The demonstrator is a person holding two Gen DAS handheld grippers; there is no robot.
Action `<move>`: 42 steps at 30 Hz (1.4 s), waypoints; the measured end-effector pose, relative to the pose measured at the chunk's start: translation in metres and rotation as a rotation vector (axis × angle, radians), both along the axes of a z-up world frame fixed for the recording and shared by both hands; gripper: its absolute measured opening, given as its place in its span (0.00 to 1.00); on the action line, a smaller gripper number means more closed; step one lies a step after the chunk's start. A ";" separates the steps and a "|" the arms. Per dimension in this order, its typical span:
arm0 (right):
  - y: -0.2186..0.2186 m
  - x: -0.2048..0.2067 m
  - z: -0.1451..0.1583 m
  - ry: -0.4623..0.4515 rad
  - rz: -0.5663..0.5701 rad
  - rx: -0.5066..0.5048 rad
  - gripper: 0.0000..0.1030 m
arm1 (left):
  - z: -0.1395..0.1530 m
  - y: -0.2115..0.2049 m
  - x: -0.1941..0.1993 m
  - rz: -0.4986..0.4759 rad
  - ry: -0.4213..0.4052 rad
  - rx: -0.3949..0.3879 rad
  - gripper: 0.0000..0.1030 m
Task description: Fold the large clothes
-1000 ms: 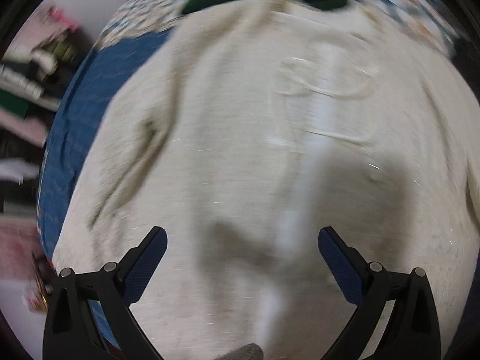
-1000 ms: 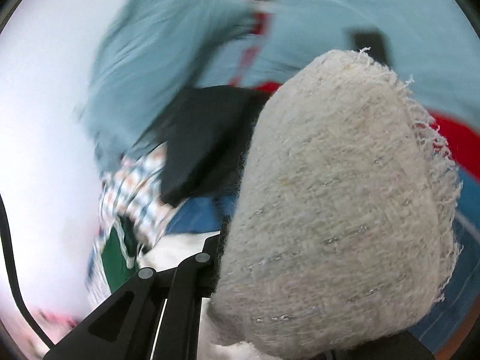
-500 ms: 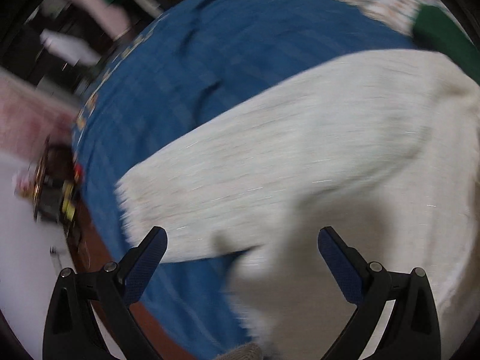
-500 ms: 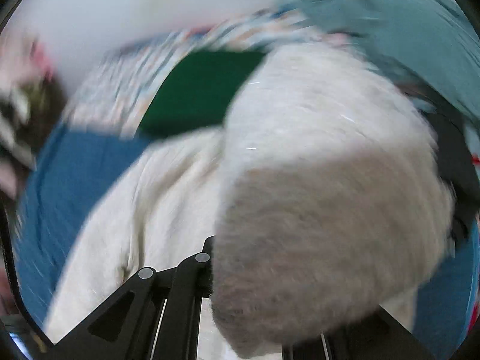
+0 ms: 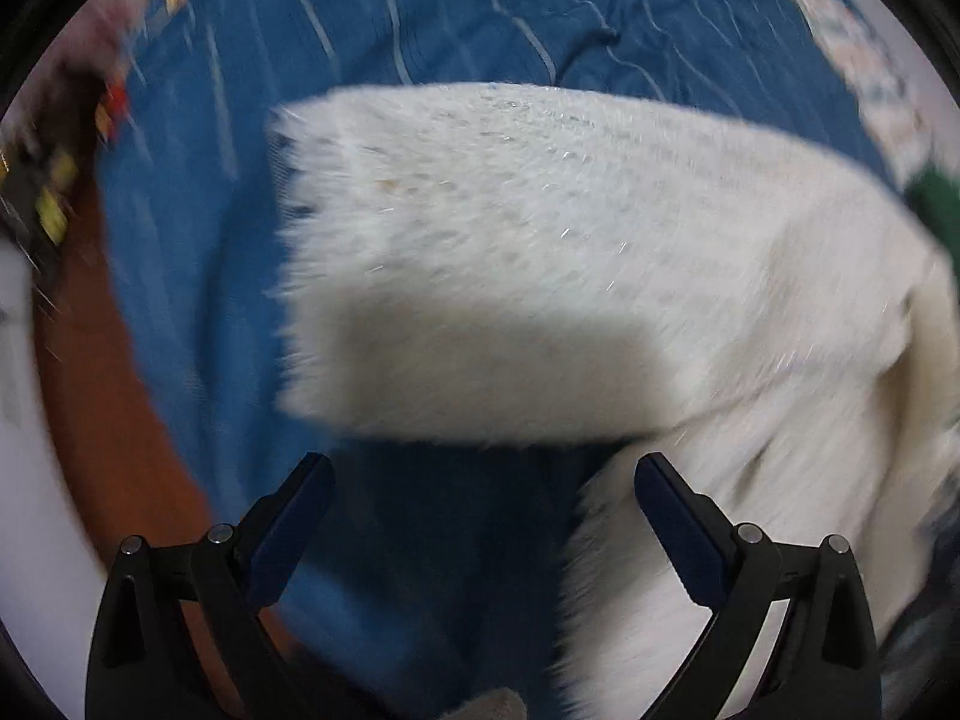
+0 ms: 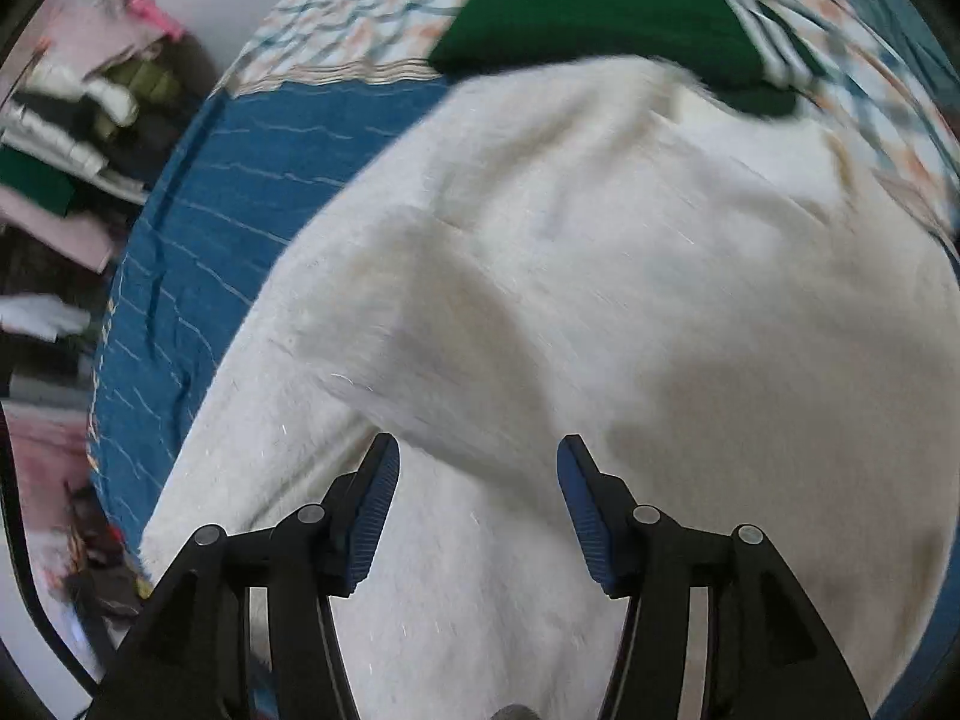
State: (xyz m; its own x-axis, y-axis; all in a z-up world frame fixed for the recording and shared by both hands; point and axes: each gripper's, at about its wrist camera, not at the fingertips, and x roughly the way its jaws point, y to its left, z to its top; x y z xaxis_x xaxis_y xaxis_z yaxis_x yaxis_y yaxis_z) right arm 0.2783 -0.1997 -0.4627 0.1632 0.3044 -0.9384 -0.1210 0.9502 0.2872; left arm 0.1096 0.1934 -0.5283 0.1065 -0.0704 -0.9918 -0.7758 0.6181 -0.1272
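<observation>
1. Left gripper point(image 5: 483, 483): jaws stand wide, nothing between the blue pads. It points down at the bed; the lower ends of both black finger frames are cut off by the picture's bottom edge.
2. Right gripper point(image 6: 477, 465): jaws are opening, at a middling gap. A fold of the cream garment point(image 6: 600, 276) passes just beyond the tips; the ribbed blue pads do not press on it.
3. Hard to read: both views are motion-blurred, the left wrist view most. A small grey patch at the bottom centre of each view cannot be identified.
4. Cream garment: woolly, coarse weave with scattered glinting threads. In the left wrist view one sleeve point(image 5: 510, 252) lies flat and broad, ending in a frayed, fringed cuff edge at its left. The garment lies spread on the bed, covering most of the right wrist view; its far right side runs out of frame.
5. Blue bedspread point(image 5: 420, 18): quilted, thin pale stripes, lightly creased; it lies under the garment and shows between the left gripper's fingers.
6. Green cloth point(image 6: 594, 6): dark, flat, at the garment's far edge, on a checked patterned cover point(image 6: 336, 42).
7. Beyond the bed: reddish-brown floor point(image 5: 108, 396) in the left wrist view; a blurred stack of clothing point(image 6: 72, 120) at left in the right wrist view, items indistinct.
</observation>
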 end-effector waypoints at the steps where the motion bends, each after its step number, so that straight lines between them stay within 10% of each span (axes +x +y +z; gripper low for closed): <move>1: -0.012 -0.003 -0.001 0.018 -0.017 0.001 0.55 | -0.006 0.009 0.003 0.050 -0.034 -0.051 0.99; 5: -0.063 0.014 -0.028 0.121 -0.117 0.037 0.55 | -0.024 0.054 0.016 0.241 -0.137 -0.133 0.91; 9: -0.068 0.023 -0.048 0.151 -0.173 0.077 0.55 | -0.029 0.092 0.030 0.287 -0.146 -0.056 0.32; 12: -0.057 0.034 -0.047 0.130 -0.175 0.091 0.55 | -0.019 0.123 0.049 0.232 -0.184 0.030 0.18; 19: -0.010 0.065 -0.057 0.126 -0.197 0.164 0.39 | 0.034 0.132 0.121 0.052 -0.286 0.223 0.12; 26: 0.046 0.092 -0.102 0.220 -0.140 -0.018 0.39 | 0.092 0.097 0.162 -0.161 -0.338 0.423 0.11; 31: 0.035 0.079 -0.057 0.115 -0.156 -0.271 0.86 | 0.125 0.041 0.163 -0.381 -0.362 0.625 0.11; 42: -0.041 0.057 -0.035 0.096 -0.259 -0.413 0.86 | 0.143 -0.124 0.168 -0.748 -0.417 0.566 0.10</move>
